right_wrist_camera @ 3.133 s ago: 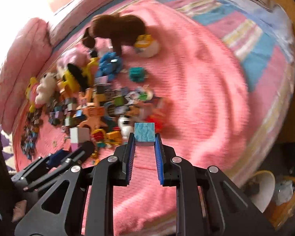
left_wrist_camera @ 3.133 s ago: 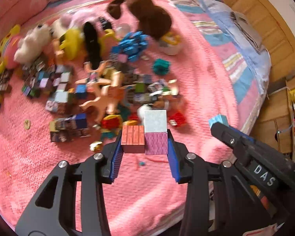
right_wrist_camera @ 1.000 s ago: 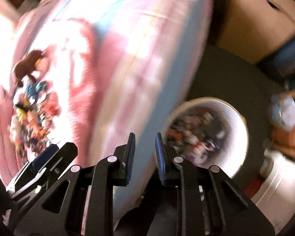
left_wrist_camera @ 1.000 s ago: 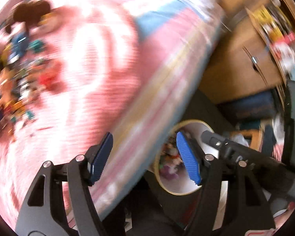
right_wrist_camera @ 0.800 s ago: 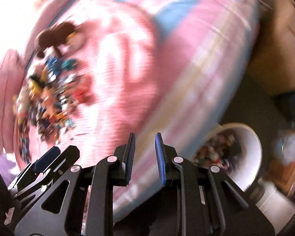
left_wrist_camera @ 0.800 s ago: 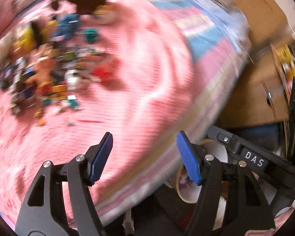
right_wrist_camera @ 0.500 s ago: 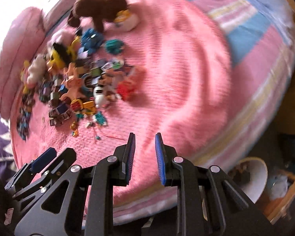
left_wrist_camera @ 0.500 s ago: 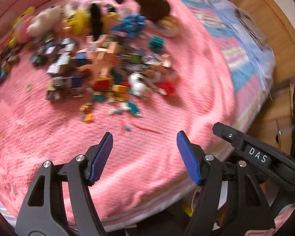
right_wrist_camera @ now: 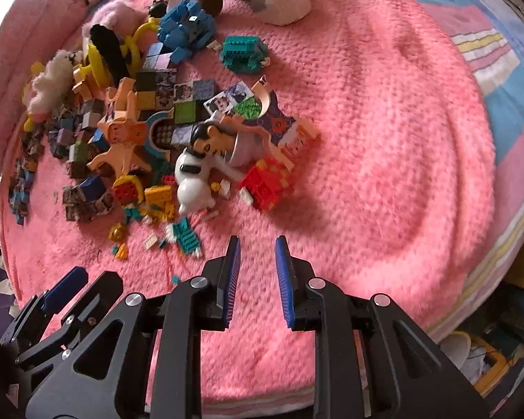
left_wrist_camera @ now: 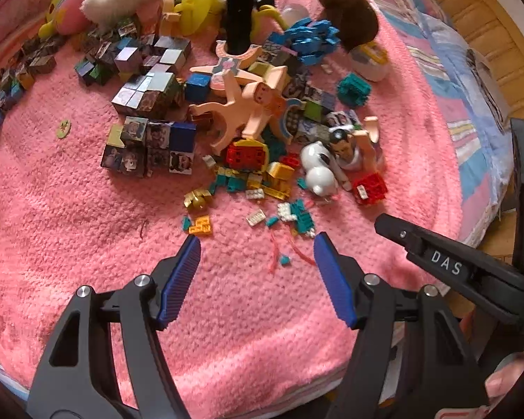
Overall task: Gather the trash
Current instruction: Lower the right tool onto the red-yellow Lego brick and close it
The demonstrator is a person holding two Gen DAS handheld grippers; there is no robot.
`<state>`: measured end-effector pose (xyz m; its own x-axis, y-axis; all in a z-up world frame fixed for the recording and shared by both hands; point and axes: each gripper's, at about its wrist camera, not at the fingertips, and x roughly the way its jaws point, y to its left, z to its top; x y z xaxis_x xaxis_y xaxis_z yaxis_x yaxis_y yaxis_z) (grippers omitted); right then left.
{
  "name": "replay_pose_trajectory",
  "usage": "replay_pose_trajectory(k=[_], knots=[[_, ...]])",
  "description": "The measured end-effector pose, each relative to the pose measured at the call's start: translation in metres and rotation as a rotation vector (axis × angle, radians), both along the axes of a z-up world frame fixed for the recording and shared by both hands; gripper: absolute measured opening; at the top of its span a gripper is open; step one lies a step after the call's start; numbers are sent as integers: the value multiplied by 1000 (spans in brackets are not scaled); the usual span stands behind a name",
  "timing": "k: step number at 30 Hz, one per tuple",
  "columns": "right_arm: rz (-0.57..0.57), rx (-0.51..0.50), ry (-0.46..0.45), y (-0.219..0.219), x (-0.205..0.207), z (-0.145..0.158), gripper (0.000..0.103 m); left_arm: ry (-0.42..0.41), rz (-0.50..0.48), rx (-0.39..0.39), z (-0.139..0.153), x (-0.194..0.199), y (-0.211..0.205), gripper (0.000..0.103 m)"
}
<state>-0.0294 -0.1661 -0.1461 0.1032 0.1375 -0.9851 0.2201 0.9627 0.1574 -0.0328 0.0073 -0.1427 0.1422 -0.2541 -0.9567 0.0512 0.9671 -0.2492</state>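
Note:
A heap of toys lies on the pink blanket [left_wrist_camera: 87,244]: picture cubes [left_wrist_camera: 150,146], a red brick block [left_wrist_camera: 370,188], a white dog figure [left_wrist_camera: 319,171], flat wooden dolls [left_wrist_camera: 251,111]. Small loose bricks, yellow [left_wrist_camera: 201,225] and teal [left_wrist_camera: 298,214], lie nearest. My left gripper [left_wrist_camera: 256,244] hangs wide open and empty just short of those bricks. My right gripper [right_wrist_camera: 257,244] is open by a narrow gap, holding nothing, a little short of the red brick block [right_wrist_camera: 267,183] and the dog [right_wrist_camera: 192,181]. The left gripper [right_wrist_camera: 64,288] shows at its lower left.
Plush toys, a brown one [left_wrist_camera: 346,14] and a yellow one [left_wrist_camera: 66,10], line the far side. A teal block [right_wrist_camera: 242,50] and a blue brick cluster [right_wrist_camera: 187,31] sit apart. The bed edge drops off on the right, with a white bucket's rim [right_wrist_camera: 454,345] on the floor below.
Three seconds ago the left gripper held coloured cubes and the right a blue cube. Both swung out over the bucket, came back empty, and now hover over the bed near the pile.

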Motion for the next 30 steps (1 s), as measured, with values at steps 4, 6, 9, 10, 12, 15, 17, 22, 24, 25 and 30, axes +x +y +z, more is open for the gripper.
replay_pose_trajectory(k=[4, 6, 9, 10, 12, 15, 17, 22, 24, 25, 30], knots=[[-17, 3, 26, -6, 14, -16, 21, 10, 18, 8, -10, 5, 2, 64], [-20, -5, 35, -8, 18, -23, 21, 22, 28, 15, -16, 8, 3, 64], [-25, 7, 48, -10, 25, -31, 21, 42, 55, 15, -25, 11, 9, 64], [-19, 2, 50, -8, 28, -33, 21, 47, 60, 17, -27, 12, 10, 64], [-11, -7, 48, -9, 33, -34, 21, 57, 69, 19, -31, 15, 12, 64], [-9, -1, 51, -7, 39, -37, 21, 67, 83, 22, -35, 19, 15, 64], [-21, 16, 63, -8, 41, -42, 22, 73, 87, 27, -38, 22, 16, 64], [-28, 38, 49, -13, 40, -43, 22, 75, 89, 28, -42, 26, 14, 64], [-36, 47, 42, -16, 38, -43, 22, 82, 86, 26, -45, 27, 9, 64], [-49, 62, 45, -18, 38, -43, 22, 82, 85, 25, -47, 27, 8, 64], [-65, 82, 40, -38, 34, -38, 23, 90, 88, 18, -51, 29, 9, 64]])
